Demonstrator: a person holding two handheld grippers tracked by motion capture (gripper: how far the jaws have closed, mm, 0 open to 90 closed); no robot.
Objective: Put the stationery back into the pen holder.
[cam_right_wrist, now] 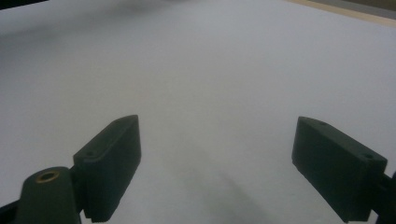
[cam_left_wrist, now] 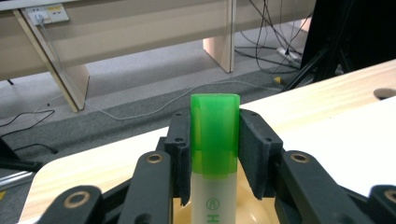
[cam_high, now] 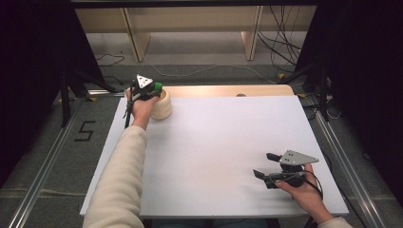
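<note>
One green-capped marker [cam_left_wrist: 215, 140] — pinched by left gripper [cam_left_wrist: 215, 154] above one cup [cam_high: 163, 105]; right gripper [cam_right_wrist: 217, 158] fingers wide.

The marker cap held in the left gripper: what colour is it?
Translucent bright green cap on a whitish barrel, clearest in the left gripper view.

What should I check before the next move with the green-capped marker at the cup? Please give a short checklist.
1. Left hand-held gripper shut on the marker: ok.
2. Jaws press the green cap on both sides: ok.
3. Marker over the cream cup: ok.
4. Marker tip inside the cup or touching its bottom: cannot tell.
5. Right hand-held gripper open, holding nothing, apart from the cup: ok.
6. White table bare around the cup: ok.
</note>
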